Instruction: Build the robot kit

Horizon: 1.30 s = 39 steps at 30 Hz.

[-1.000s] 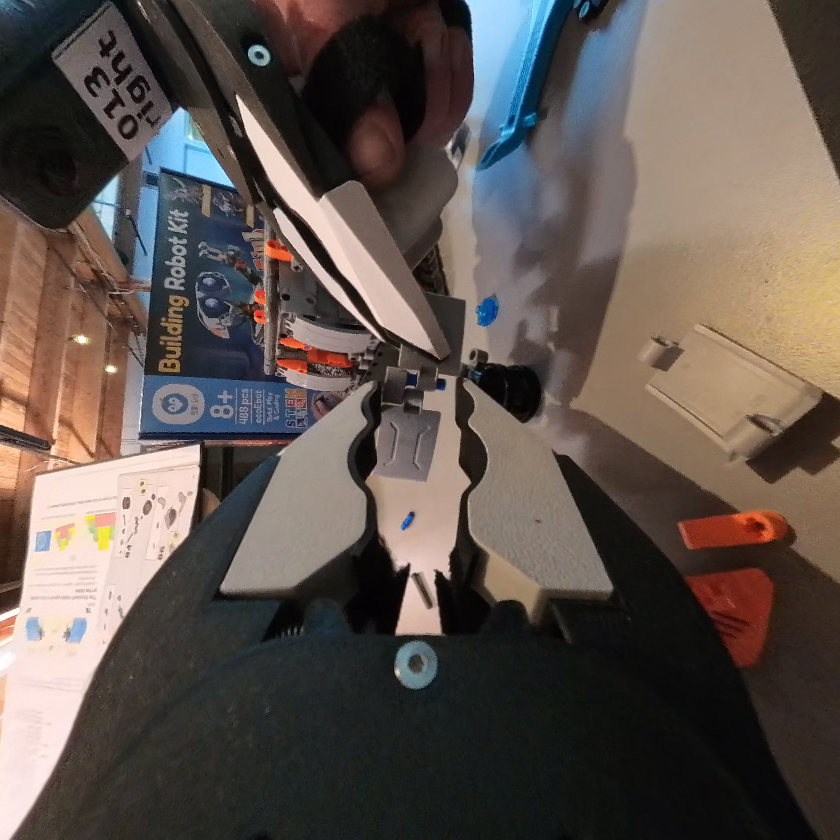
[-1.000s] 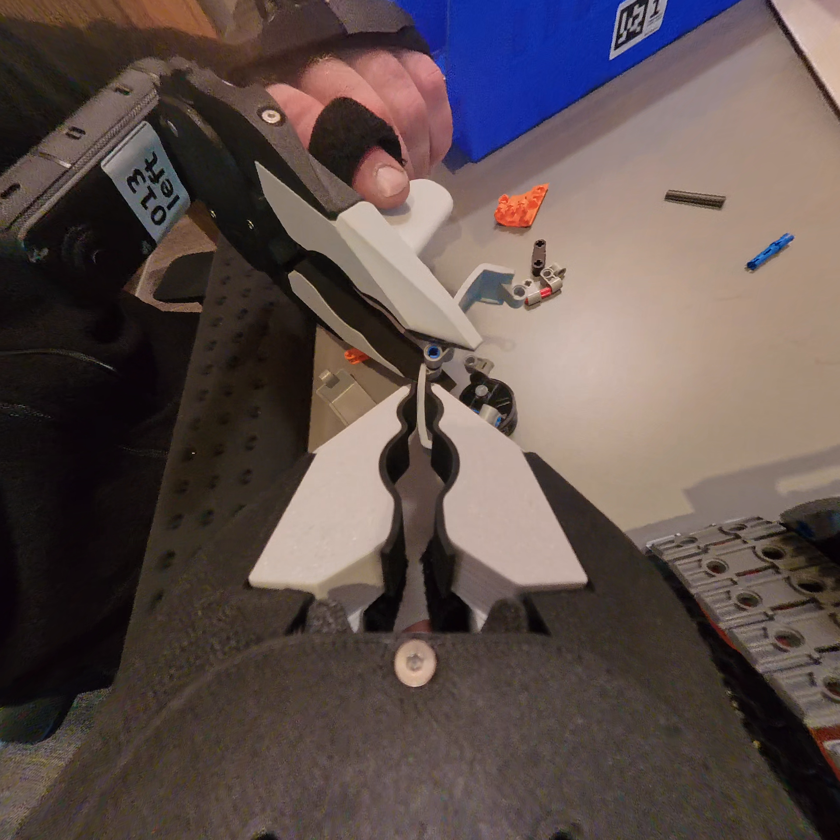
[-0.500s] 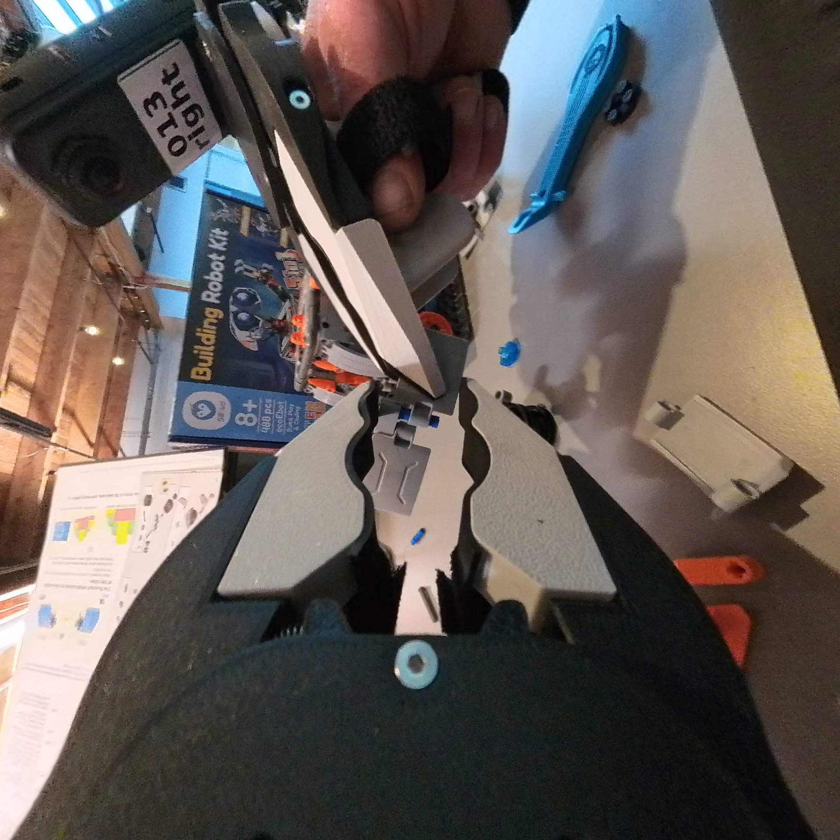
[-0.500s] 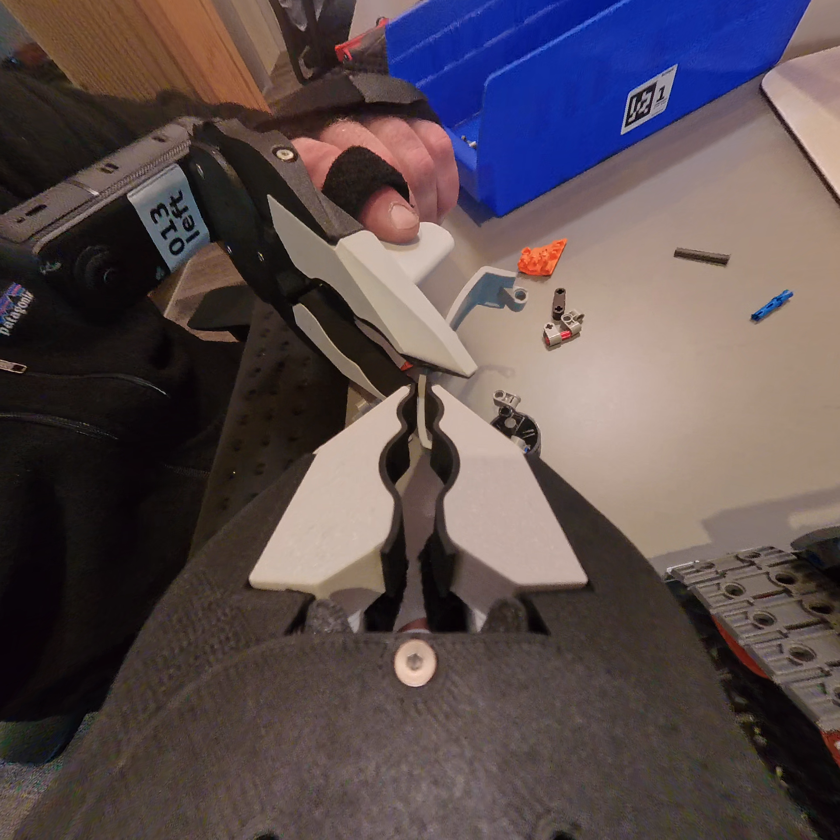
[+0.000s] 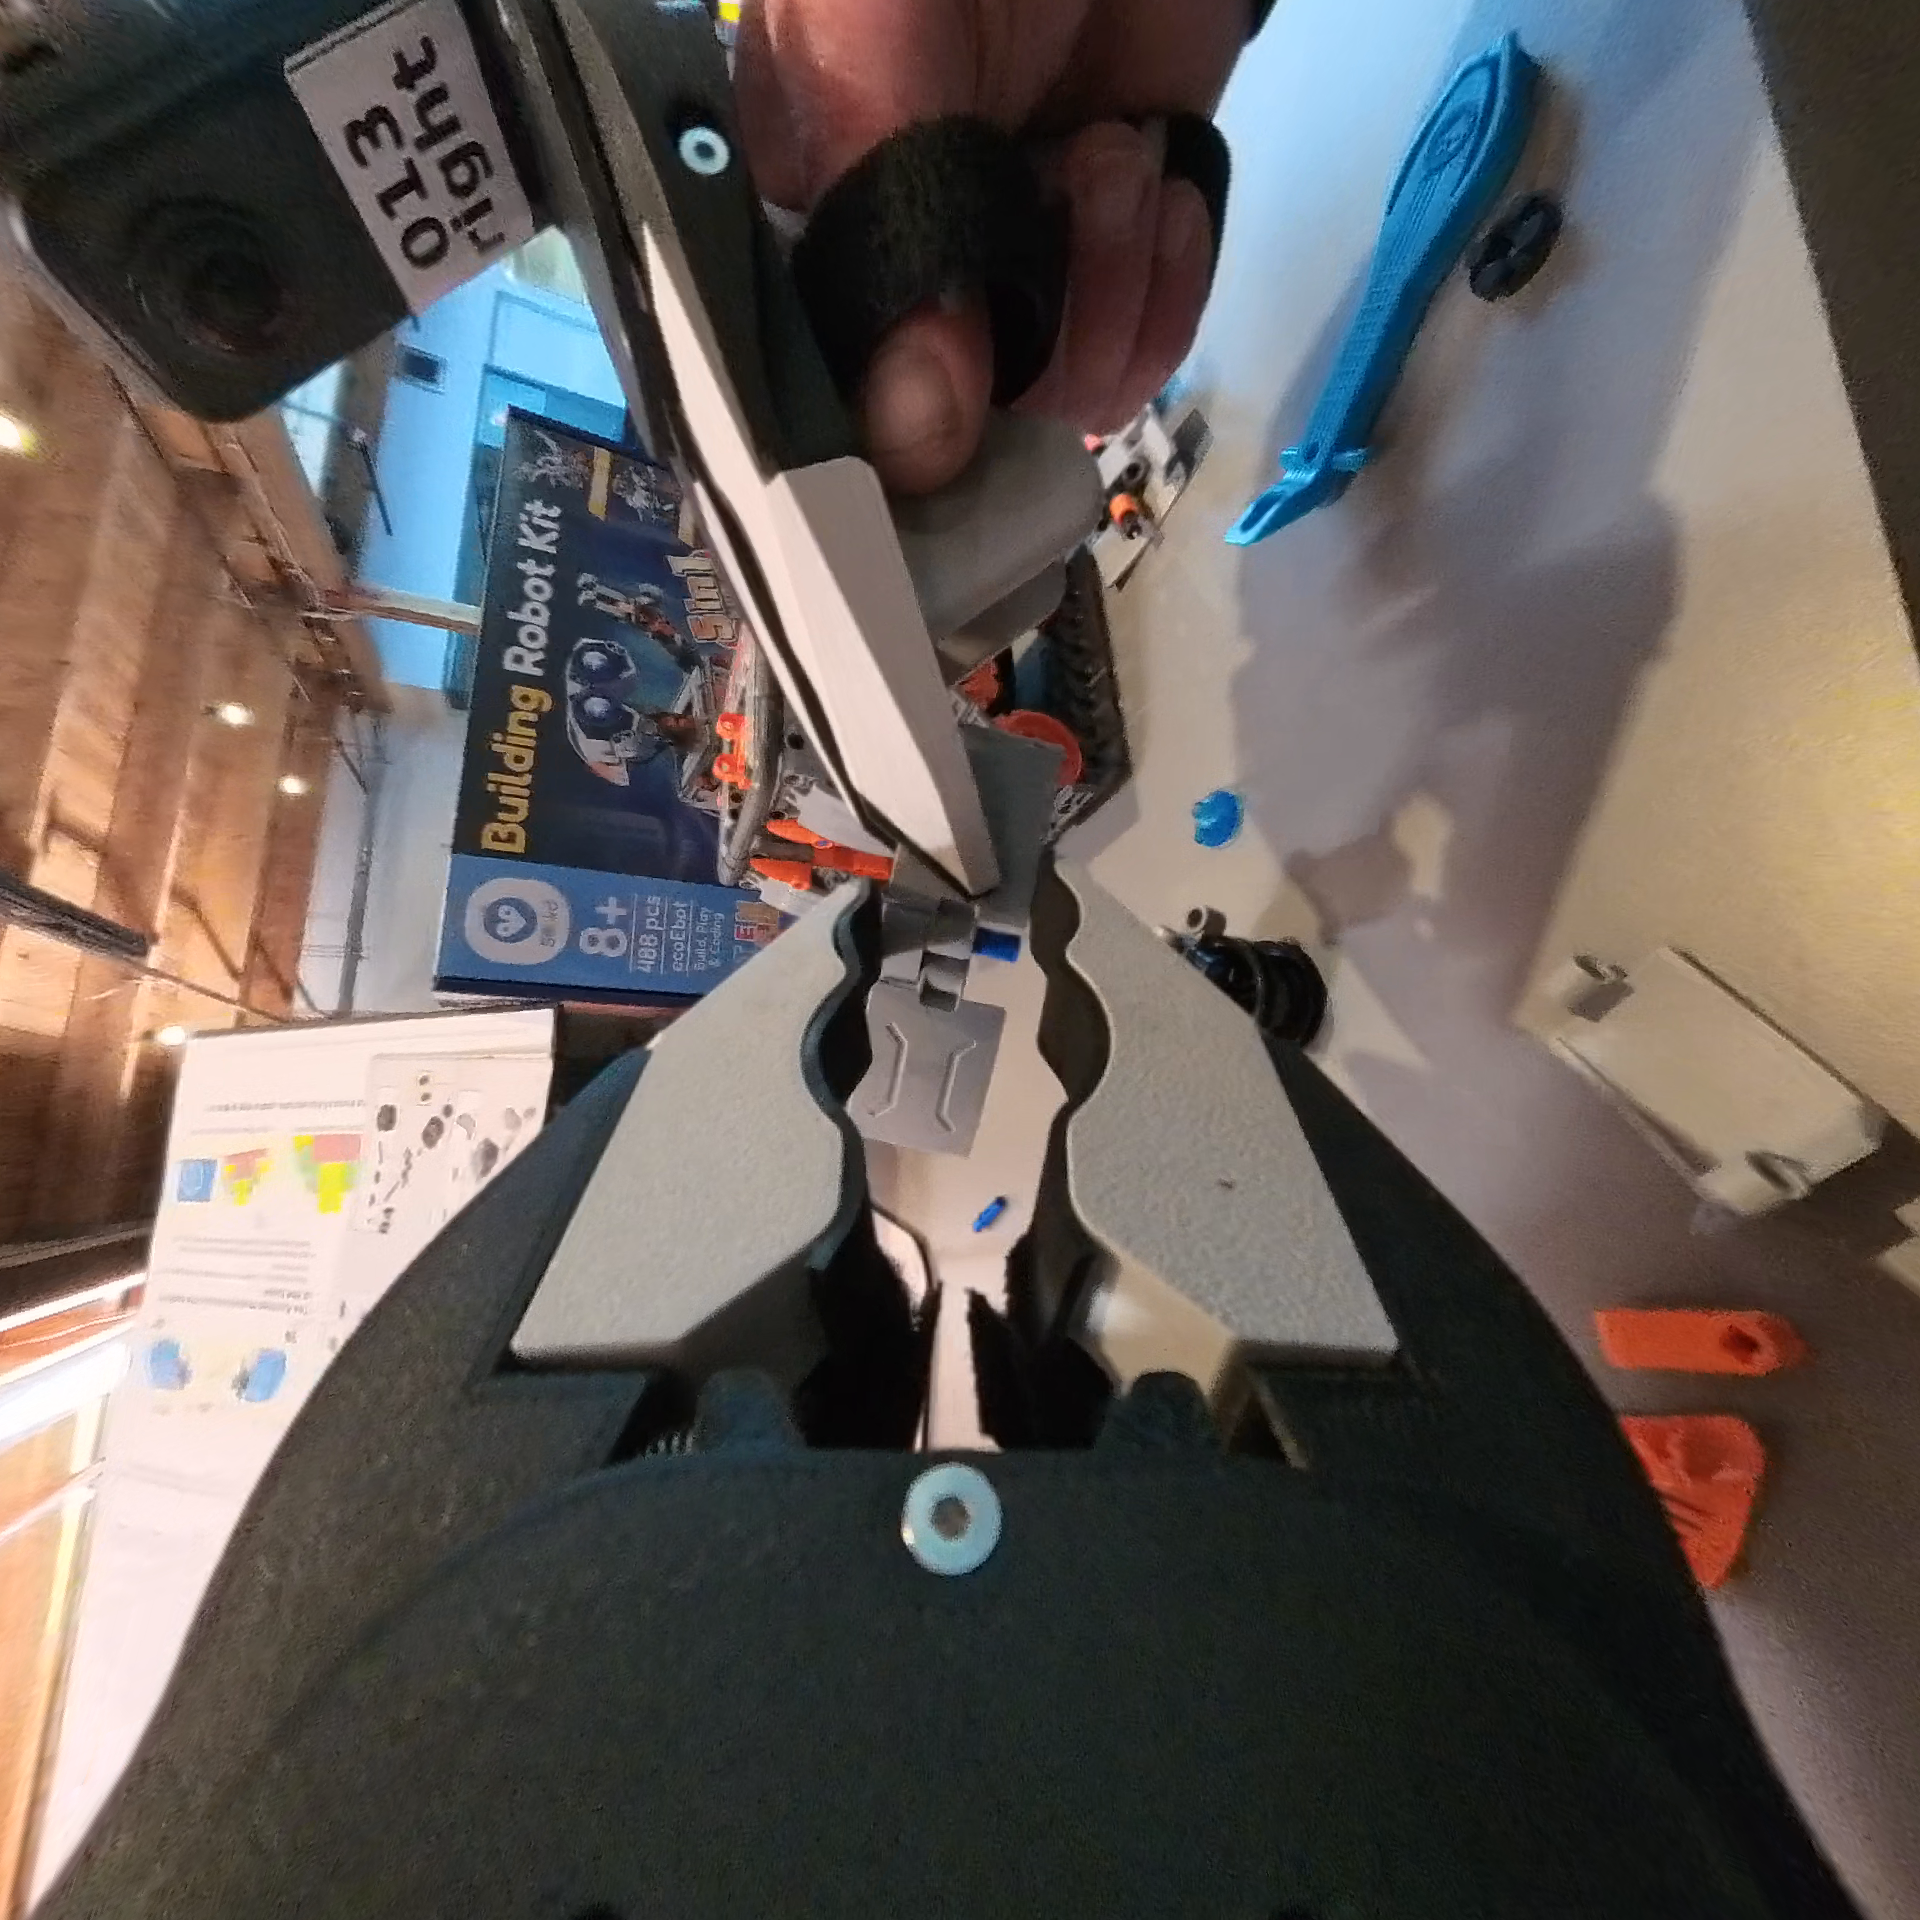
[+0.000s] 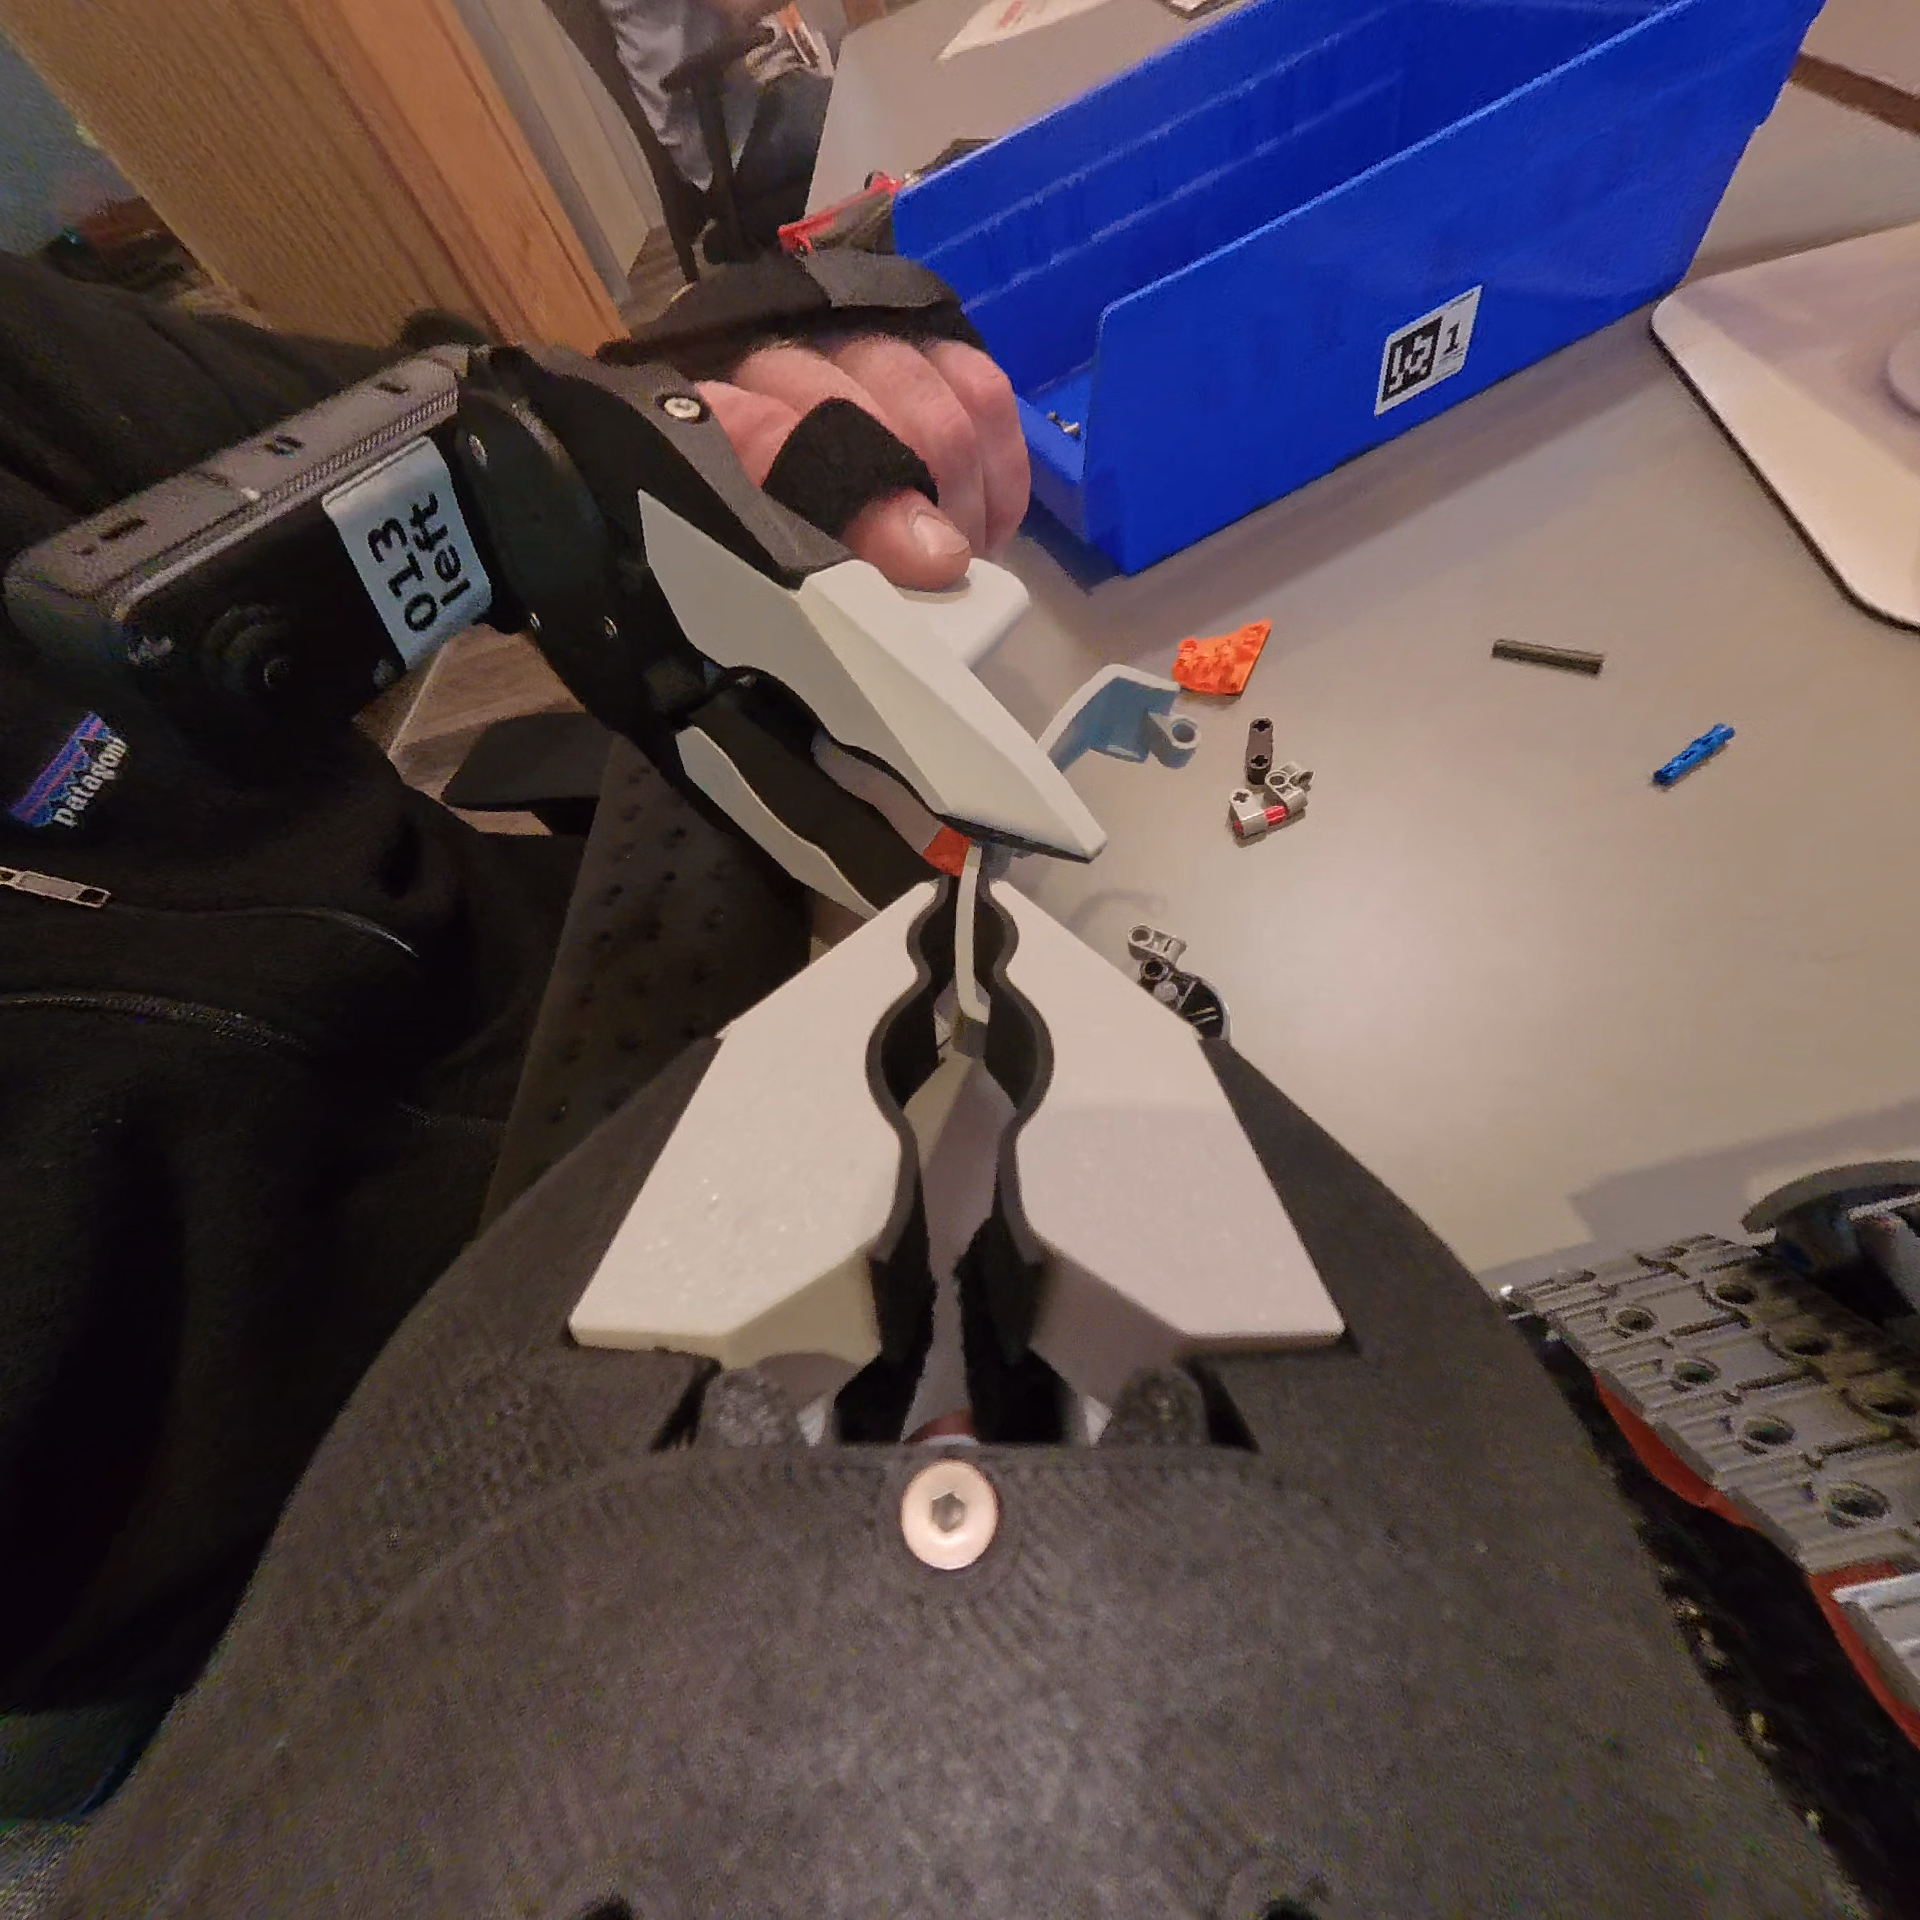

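Observation:
My right gripper (image 6: 961, 896) is shut on a thin grey panel (image 6: 971, 940), seen edge-on between its tips. In the left wrist view the same panel assembly (image 5: 925, 1081) hangs from the right gripper's shut fingers (image 5: 862, 665), with small grey connectors (image 5: 935, 935) and a blue pin (image 5: 997, 943) at its hinge. My left gripper (image 5: 956, 894) is open, with one finger on each side of the panel's lower plate and a gap showing on the right side. In the right wrist view the left gripper's upper finger (image 6: 935, 717) meets the panel's top end. Both are held above the table.
A blue bin (image 6: 1351, 260), an orange plate (image 6: 1221, 660), a pale curved piece (image 6: 1117, 717), small connectors (image 6: 1268, 800), a dark axle (image 6: 1548, 657), a blue pin (image 6: 1694, 753), a black wheel (image 5: 1262, 982), a grey track (image 6: 1714, 1382), a kit box (image 5: 561, 790), an instruction sheet (image 5: 260, 1299), a grey panel (image 5: 1714, 1091). My two grippers' fingertips are within a few centimetres of each other. My left gripper's tips are some 12 centimeters from the grey track (image 6: 1714, 1382).
Both grippers have risen together away from the table, so the loose parts look farther off. The right gripper's hold on the panel and the left gripper's opening are unchanged.

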Motion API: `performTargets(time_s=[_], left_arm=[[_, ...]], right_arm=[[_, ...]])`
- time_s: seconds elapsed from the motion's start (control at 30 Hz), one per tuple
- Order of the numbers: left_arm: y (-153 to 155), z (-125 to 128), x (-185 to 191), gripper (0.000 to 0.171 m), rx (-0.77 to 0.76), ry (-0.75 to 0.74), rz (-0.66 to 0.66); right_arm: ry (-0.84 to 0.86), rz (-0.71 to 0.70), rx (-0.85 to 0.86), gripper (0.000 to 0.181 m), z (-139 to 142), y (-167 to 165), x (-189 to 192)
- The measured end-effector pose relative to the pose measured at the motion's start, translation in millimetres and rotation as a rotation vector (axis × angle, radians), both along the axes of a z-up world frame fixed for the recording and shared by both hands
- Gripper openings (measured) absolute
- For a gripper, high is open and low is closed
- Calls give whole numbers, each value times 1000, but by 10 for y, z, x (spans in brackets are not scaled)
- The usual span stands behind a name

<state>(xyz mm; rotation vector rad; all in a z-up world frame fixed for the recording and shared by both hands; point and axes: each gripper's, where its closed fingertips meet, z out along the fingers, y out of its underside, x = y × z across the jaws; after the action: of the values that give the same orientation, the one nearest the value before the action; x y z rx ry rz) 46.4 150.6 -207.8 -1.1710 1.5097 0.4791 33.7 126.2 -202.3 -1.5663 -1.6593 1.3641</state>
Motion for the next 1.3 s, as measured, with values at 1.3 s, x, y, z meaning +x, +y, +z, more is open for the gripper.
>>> performTargets(time_s=[1.3], left_arm=[[-9, 401, -191, 25, -77, -221, -118]], right_arm=[[14, 82, 126, 10, 514, -18, -184]])
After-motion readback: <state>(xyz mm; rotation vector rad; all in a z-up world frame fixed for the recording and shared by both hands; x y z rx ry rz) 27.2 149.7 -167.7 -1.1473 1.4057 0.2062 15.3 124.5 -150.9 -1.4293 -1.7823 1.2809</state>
